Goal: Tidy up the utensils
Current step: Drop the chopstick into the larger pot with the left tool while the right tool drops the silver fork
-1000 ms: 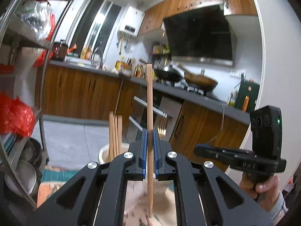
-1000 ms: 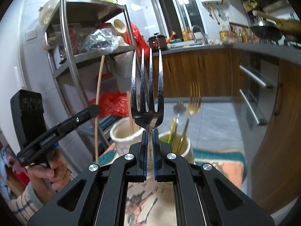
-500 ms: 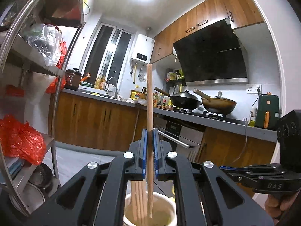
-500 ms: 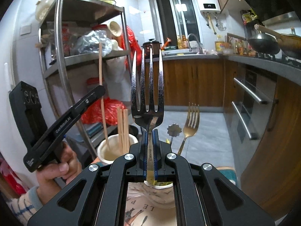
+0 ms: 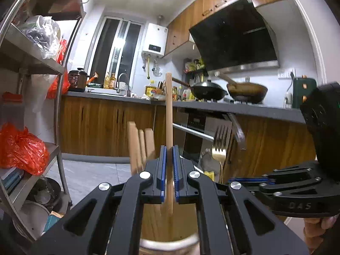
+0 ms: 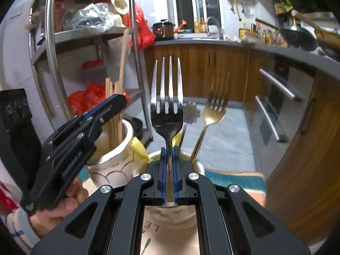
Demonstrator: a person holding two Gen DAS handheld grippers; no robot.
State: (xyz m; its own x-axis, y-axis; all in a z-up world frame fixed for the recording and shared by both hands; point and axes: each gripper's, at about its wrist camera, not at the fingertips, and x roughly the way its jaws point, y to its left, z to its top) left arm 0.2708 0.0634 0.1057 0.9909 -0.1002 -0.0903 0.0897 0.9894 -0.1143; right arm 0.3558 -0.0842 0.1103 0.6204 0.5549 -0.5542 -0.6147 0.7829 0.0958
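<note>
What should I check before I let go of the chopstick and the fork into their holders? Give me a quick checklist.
1. Left gripper shut on the chopstick: ok.
2. Chopstick's lower end inside the cream jar that holds the other chopsticks: ok.
3. Right gripper shut on the silver fork: ok.
4. Silver fork upright, tines up: ok.
5. Silver fork's handle end inside the cup with the gold fork: cannot tell, hidden by the gripper.
6. The two grippers apart from each other: ok.

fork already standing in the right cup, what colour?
Gold fork, clearest in the right wrist view.
</note>
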